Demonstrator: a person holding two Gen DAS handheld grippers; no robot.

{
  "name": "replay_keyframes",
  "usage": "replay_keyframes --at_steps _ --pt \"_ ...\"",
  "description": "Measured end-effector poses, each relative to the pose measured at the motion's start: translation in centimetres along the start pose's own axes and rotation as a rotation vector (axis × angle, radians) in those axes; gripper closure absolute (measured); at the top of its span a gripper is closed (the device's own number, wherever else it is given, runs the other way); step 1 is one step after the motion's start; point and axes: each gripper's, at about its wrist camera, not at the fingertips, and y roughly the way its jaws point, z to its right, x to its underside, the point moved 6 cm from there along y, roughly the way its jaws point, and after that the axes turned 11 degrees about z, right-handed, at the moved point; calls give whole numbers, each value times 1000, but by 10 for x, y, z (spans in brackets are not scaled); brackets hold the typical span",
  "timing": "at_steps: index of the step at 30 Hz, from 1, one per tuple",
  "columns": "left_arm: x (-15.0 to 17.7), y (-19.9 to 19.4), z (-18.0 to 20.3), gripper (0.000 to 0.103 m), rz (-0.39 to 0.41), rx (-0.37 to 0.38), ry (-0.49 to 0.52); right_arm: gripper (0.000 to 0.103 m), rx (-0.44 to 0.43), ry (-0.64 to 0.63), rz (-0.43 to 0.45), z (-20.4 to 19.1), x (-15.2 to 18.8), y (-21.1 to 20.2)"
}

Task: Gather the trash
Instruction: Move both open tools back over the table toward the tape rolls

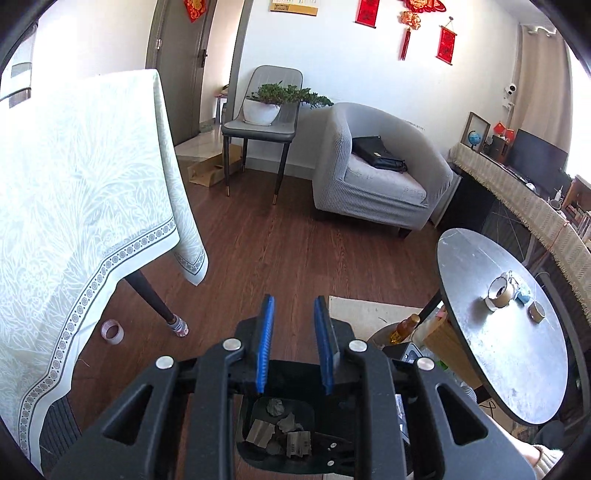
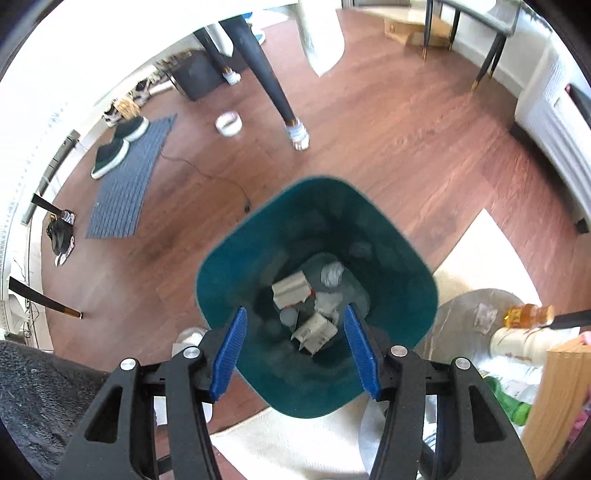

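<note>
The left gripper (image 1: 293,314) hides most of the bin (image 1: 306,410); the scraps (image 2: 308,306) inside blur together, their print too small to read

Wooden floor (image 2: 388,147) under teal bin (image 2: 399,295), tape roll (image 2: 229,123).

A grey armchair (image 1: 373,173) holds a black bag (image 1: 376,153), near a potted plant (image 1: 266,105).

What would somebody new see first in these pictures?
Probably the teal trash bin right under the right gripper, with crumpled paper and small cartons at its bottom. Next, the grey armchair across the wooden floor with a black bag on its seat, and the red hangings on the wall above.
</note>
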Motion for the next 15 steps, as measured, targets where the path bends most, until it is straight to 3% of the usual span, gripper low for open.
replay_keyframes --at_steps 8,15 --pt "-21 -12 31 79 73 36 -3 56 19 -5 155 6 -15 -69" --pt "-33 -17 72 77 126 82 8 61 70 60 304 44 -15 -140"
